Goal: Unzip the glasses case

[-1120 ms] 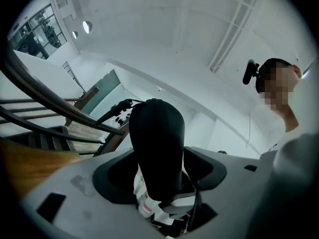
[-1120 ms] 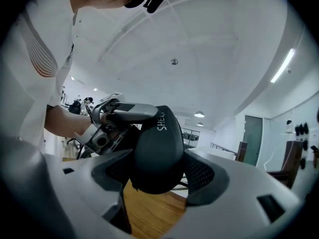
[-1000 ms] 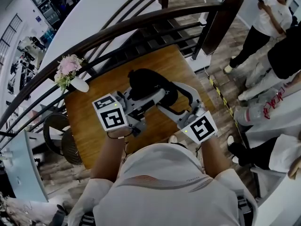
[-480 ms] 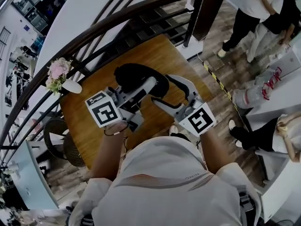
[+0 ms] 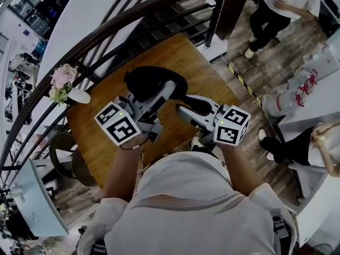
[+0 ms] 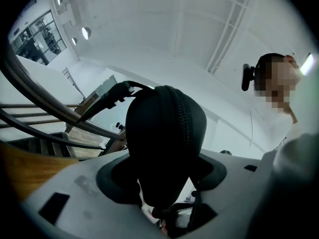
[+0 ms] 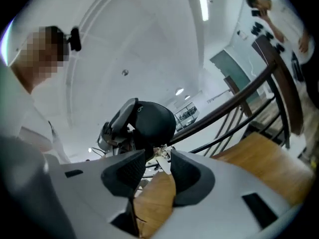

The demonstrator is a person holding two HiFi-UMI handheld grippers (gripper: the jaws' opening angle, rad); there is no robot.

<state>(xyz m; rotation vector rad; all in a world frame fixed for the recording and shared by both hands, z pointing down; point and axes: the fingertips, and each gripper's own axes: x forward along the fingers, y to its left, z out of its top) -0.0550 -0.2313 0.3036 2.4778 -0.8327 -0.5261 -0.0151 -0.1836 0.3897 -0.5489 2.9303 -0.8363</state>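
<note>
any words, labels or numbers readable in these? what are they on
Nothing reads clearly.
Red lettering on the white plastic bag: too blurred to read.
Small print on the person's white shirt: too small to read.
Black-and-white marker cubes: square patterns only, no words.

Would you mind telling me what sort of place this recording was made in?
Probably an indoor landing or open hall beside a staircase: a curved dark wooden handrail runs past a small brown wooden table, and other people stand on a grey wood-plank floor.
</note>
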